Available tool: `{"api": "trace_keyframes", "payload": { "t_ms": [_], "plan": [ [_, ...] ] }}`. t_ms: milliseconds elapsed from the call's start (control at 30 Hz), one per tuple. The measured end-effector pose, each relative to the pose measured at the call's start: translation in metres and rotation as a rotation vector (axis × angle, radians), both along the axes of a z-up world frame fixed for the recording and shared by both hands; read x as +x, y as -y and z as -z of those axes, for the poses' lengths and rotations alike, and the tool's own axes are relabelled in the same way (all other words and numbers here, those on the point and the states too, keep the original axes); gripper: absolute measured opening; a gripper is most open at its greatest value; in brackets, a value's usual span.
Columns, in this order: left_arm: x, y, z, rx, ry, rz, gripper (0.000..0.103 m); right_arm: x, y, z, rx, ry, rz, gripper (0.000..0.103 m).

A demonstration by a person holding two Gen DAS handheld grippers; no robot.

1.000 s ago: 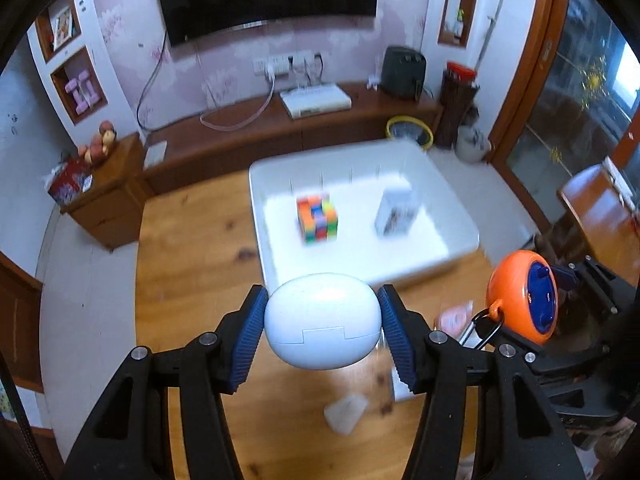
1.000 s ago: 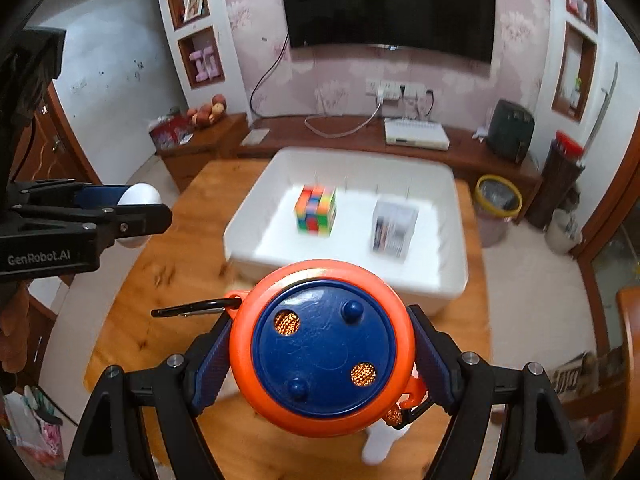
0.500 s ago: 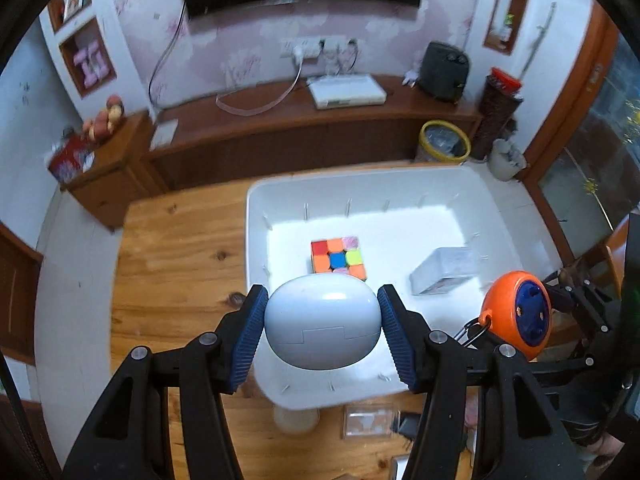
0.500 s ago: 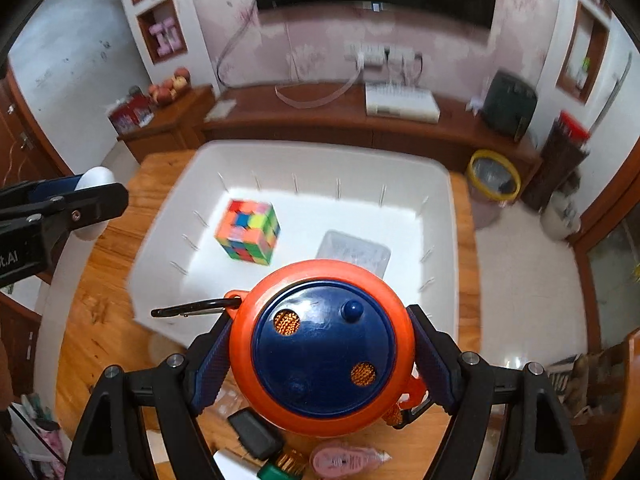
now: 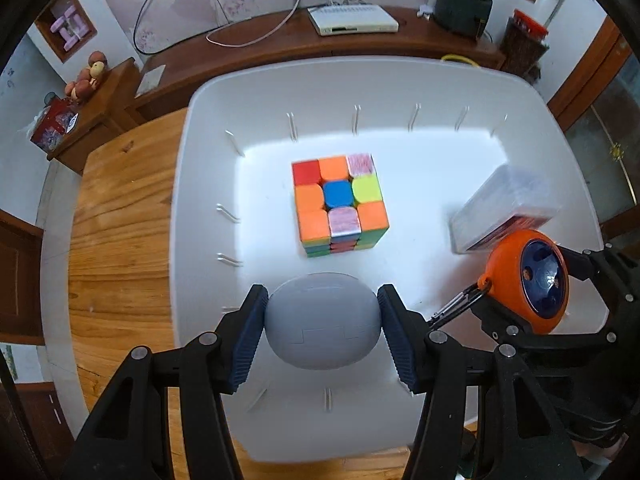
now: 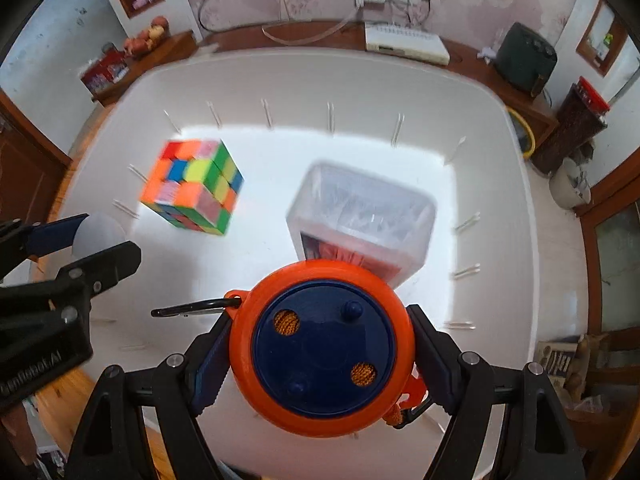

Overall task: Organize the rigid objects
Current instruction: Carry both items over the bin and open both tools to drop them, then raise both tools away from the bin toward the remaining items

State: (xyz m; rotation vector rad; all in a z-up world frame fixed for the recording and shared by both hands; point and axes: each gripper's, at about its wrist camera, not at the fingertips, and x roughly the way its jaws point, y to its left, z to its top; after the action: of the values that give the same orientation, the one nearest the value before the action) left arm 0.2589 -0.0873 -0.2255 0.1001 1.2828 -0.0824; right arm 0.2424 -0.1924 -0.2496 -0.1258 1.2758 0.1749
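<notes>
A wooden table [image 5: 116,240] carries a big white tray [image 5: 208,128], with a low media shelf and a pink-papered wall behind it. I hold both claws steeply nose-down over the tray's near half. My left gripper [image 5: 322,322] is clamped on a white egg-shaped case [image 5: 322,320], its long axis running across from pad to pad and its seam facing me. My right gripper [image 6: 320,354] is clamped on an orange and blue reel [image 6: 322,350], flat blue face turned toward my camera, its black clip [image 6: 192,307] sticking out to the left of the fingers. Ahead of my left gripper a colourful puzzle cube [image 5: 340,204] sits on the tray floor; just beyond the reel lies a clear plastic box [image 6: 360,220], tilted, its long side angled away to the right.
</notes>
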Motion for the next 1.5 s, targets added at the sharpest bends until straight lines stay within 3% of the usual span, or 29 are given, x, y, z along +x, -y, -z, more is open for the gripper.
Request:
{"api": "trace_keyframes", "payload": {
  "t_ms": [400, 533, 600, 667, 733, 833, 1100, 1233, 1500],
  "plan": [
    [0.006, 0.004, 0.030, 0.059, -0.071, -0.015, 0.061, 0.005, 0.006, 0.033, -0.046, -0.124, -0.009, 0.082],
    [0.007, 0.002, 0.036, 0.024, -0.102, -0.031, 0.061, 0.005, 0.011, 0.039, 0.013, -0.160, 0.018, 0.082],
    [0.007, 0.001, 0.036, -0.010, -0.111, -0.036, 0.066, 0.003, 0.013, 0.038, 0.019, -0.146, 0.023, 0.082],
    [0.006, 0.003, 0.033, -0.035, -0.105, -0.025, 0.079, 0.002, 0.014, 0.036, 0.033, -0.133, 0.021, 0.085],
    [0.003, 0.009, 0.027, -0.037, -0.085, -0.002, 0.086, 0.000, 0.016, 0.032, 0.063, -0.121, 0.023, 0.086],
    [-0.001, 0.016, 0.013, 0.022, -0.019, 0.019, 0.095, 0.000, 0.016, 0.025, 0.068, -0.112, 0.029, 0.086],
    [-0.017, 0.006, -0.027, -0.012, 0.050, 0.006, 0.095, -0.014, 0.014, -0.012, 0.091, -0.031, 0.046, 0.086],
    [-0.036, 0.000, -0.041, 0.011, 0.082, 0.006, 0.095, -0.037, 0.026, -0.034, 0.091, 0.025, 0.044, 0.086],
    [-0.070, -0.016, -0.077, 0.008, 0.149, 0.033, 0.095, -0.073, 0.013, -0.077, 0.027, 0.148, 0.056, 0.086]
  ]
}}
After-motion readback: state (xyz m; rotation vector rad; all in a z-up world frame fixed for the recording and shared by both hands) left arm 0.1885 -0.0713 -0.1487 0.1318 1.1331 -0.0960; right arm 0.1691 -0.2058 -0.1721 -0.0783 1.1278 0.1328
